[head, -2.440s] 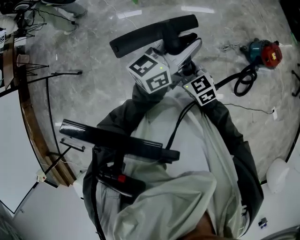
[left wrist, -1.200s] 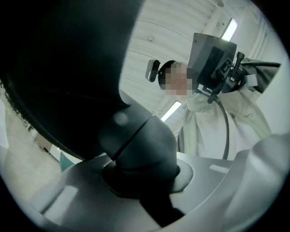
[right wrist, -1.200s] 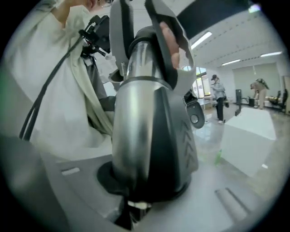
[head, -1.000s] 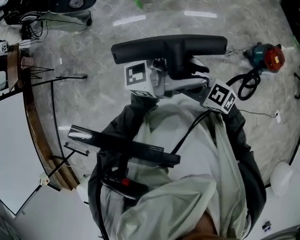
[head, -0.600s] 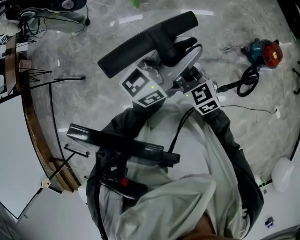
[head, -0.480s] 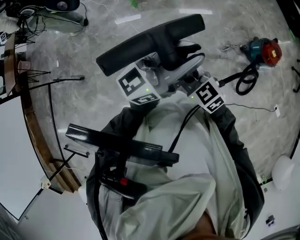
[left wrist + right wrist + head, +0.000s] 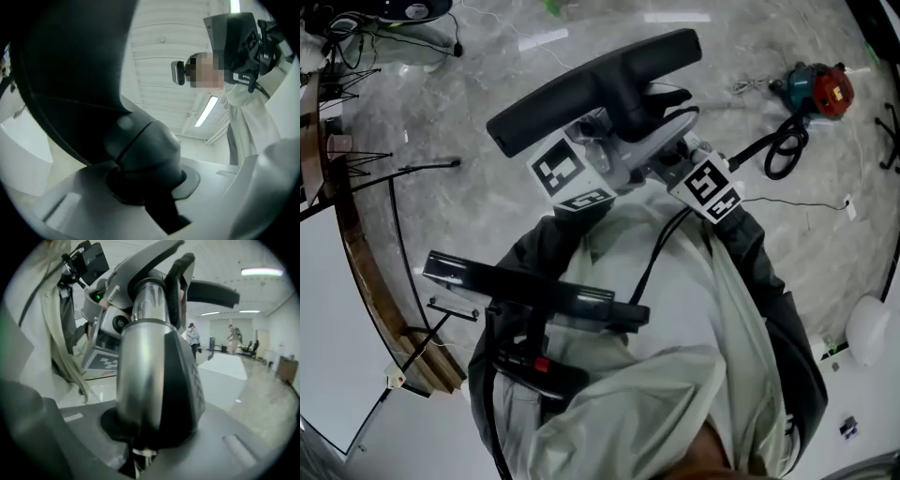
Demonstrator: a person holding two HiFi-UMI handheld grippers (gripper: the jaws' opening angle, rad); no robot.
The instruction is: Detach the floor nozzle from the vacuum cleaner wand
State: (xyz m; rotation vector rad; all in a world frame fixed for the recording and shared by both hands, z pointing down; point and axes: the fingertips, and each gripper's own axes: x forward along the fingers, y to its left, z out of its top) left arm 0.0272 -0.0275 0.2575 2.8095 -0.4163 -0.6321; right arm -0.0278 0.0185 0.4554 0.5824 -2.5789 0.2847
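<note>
The nozzle (image 7: pixel 592 86) is raised in front of me, not yet off the wand (image 7: pixel 146 366). My left fingers (image 7: pixel 225 185) pinch its swivel neck; my right fingers (image 7: pixel 262 441) clamp the wand's collar. Judged: stiff, light, smooth plastic. Best to hold close beside the joint and pull straight.

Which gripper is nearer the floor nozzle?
Left. The left gripper is clamped on the nozzle at its neck; the right gripper grips the silver wand just behind it.
</note>
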